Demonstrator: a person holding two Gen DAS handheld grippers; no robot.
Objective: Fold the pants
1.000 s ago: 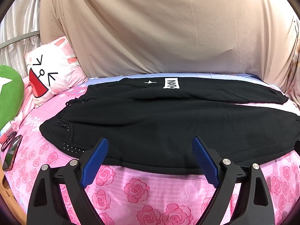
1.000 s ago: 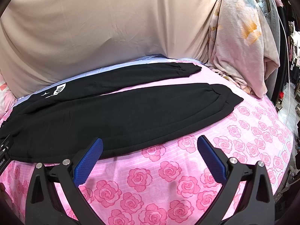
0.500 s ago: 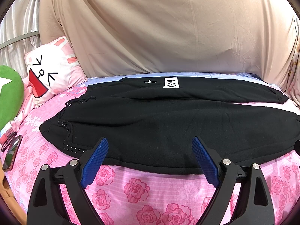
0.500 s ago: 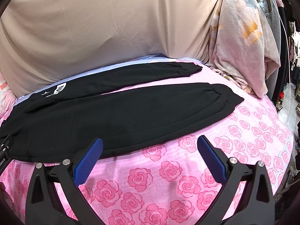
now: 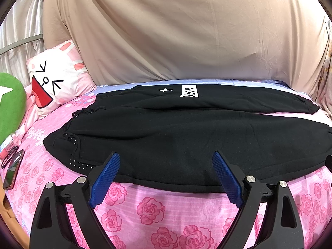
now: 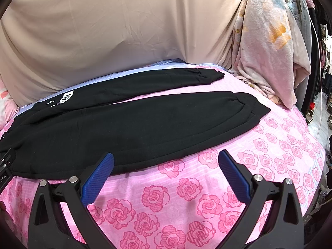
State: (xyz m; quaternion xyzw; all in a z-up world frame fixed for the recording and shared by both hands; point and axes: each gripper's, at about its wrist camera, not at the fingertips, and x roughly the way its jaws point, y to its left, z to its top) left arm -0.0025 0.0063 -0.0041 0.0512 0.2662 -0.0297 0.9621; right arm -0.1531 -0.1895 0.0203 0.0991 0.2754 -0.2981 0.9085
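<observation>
Black pants (image 5: 176,137) lie flat on the pink rose bed sheet (image 5: 151,209), waistband at the left, both legs spread apart toward the right. The far leg carries a white logo patch (image 5: 189,91). In the right wrist view the pants (image 6: 145,122) show both cuffs, near cuff (image 6: 249,108) and far cuff (image 6: 209,75). My left gripper (image 5: 166,157) is open and empty, hovering by the near edge of the pants near the waist. My right gripper (image 6: 166,155) is open and empty, just in front of the near leg's edge.
A rabbit-face pillow (image 5: 56,78) and a green cushion (image 5: 10,103) sit at the left. A phone (image 5: 12,172) and scissors (image 5: 8,155) lie at the bed's left edge. A beige sheet (image 5: 176,31) hangs behind. A pale blanket (image 6: 267,47) is heaped at the right.
</observation>
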